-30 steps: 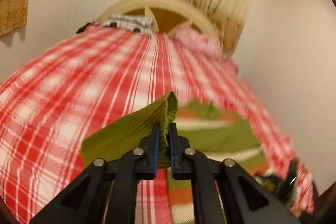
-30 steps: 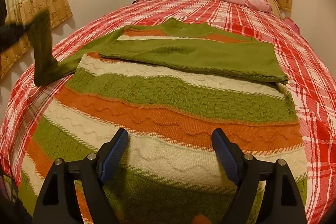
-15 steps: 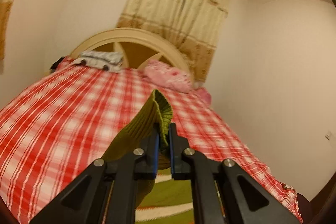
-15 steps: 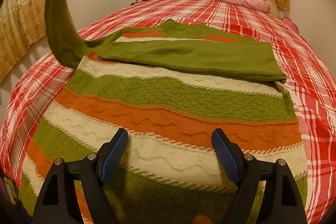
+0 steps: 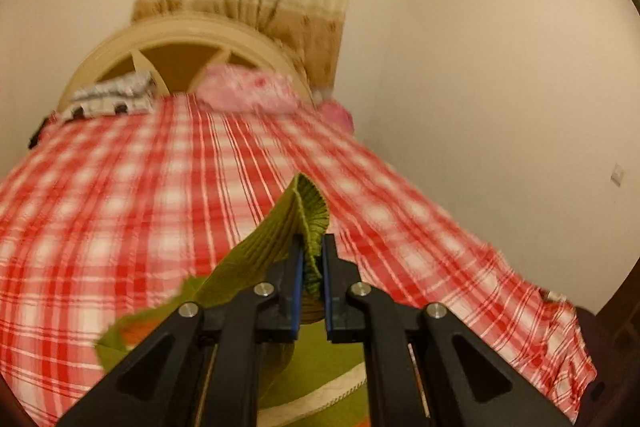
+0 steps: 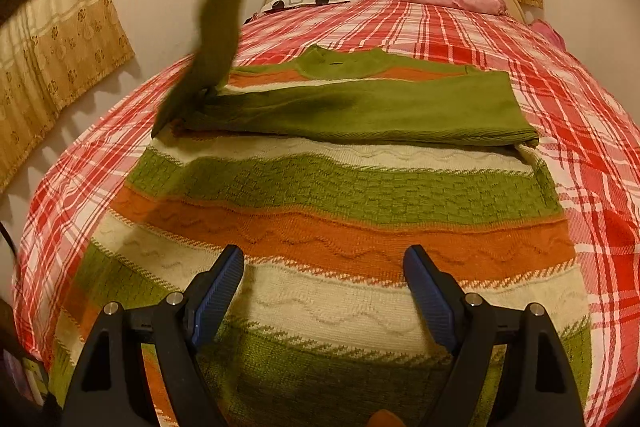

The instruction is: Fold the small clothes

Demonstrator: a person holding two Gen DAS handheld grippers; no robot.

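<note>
One sweater point(image 6: 340, 195), thick striped knit, lies flat on the bed point(image 6: 580, 115) below the headboard; judged soft, limp and fairly light, so best taken by ribbed edges such as cuff or hem. Left gripper point(image 5: 311, 279) is clamped on the green cuff point(image 5: 310, 211) of one sleeve, lifted above the sweater. Right gripper point(image 6: 324, 291) has jaws apart, empty, over the hem; pillows by the headboard: two.
</note>
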